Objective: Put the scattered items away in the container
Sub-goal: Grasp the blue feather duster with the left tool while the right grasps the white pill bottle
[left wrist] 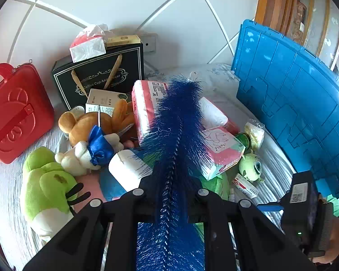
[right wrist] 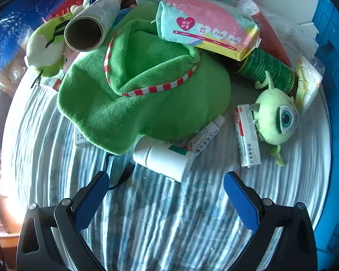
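My left gripper [left wrist: 171, 178] is shut on a blue bristle brush [left wrist: 178, 122], which sticks out forward over the pile on the striped cloth. The blue crate [left wrist: 289, 103] stands at the right in the left wrist view and shows at the right edge of the right wrist view [right wrist: 332, 45]. My right gripper [right wrist: 165, 185] is open and empty, just short of a white pill bottle [right wrist: 165, 158]. Beyond it lie a green fleece pouch [right wrist: 142, 90], a one-eyed green plush [right wrist: 275, 117], a medicine box [right wrist: 247, 135], an ointment tube [right wrist: 205, 137] and a pink pad pack [right wrist: 205, 24].
A red case [left wrist: 15, 113], a black gift bag [left wrist: 101, 76], a brown bear plush [left wrist: 90, 122], a green frog plush [left wrist: 47, 185] and pink tissue packs [left wrist: 149, 103] crowd the left wrist view. A cardboard roll [right wrist: 88, 29] and a green can [right wrist: 266, 70] lie in the right wrist view.
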Available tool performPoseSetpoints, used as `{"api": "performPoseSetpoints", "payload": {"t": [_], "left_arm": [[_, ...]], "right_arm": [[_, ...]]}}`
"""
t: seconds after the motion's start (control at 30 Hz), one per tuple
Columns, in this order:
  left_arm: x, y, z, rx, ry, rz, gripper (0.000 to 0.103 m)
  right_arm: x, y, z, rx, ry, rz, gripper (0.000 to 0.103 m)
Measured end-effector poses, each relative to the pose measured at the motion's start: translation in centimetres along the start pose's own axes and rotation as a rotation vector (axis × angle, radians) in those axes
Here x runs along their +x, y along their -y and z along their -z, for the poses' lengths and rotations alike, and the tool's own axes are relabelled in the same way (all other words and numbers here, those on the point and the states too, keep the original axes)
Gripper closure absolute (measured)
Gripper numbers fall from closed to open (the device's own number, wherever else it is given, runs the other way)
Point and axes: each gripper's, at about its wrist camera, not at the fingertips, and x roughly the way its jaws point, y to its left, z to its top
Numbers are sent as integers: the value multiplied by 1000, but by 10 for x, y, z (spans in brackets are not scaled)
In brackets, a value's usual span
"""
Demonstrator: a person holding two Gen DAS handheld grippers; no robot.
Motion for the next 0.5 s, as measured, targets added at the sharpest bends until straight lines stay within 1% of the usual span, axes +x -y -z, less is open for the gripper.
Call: {"api": "performPoseSetpoints", "payload": {"t": [0.07,0.17,0.3,0.33,0.37,0.4,0.5], "left_arm": [[-10,-3,3,-12,17,-2,89],[-24,-7,8,-31,38,-3,89],[-39,-14,16,-47,52,-2,89],[-43,-15,18,-48,54,-3,89],[-46,-17,20,-48,55,-5,89],[-48,-18,22,-49,57,-6,89],[-55,-21,29,-52,58,-10,89]], "right_arm": [[8,-3,0,7,-6,17,2],[15,-7,-2,22,1,46,6],[27,-9,-3,41,-20,100,19],[29,-9,-3,49,-18,111,26],[29,-8,-2,55,-13,113,28],[29,-8,-2,59,-13,113,36],[28,-9,0,69,-17,115,37]]}}
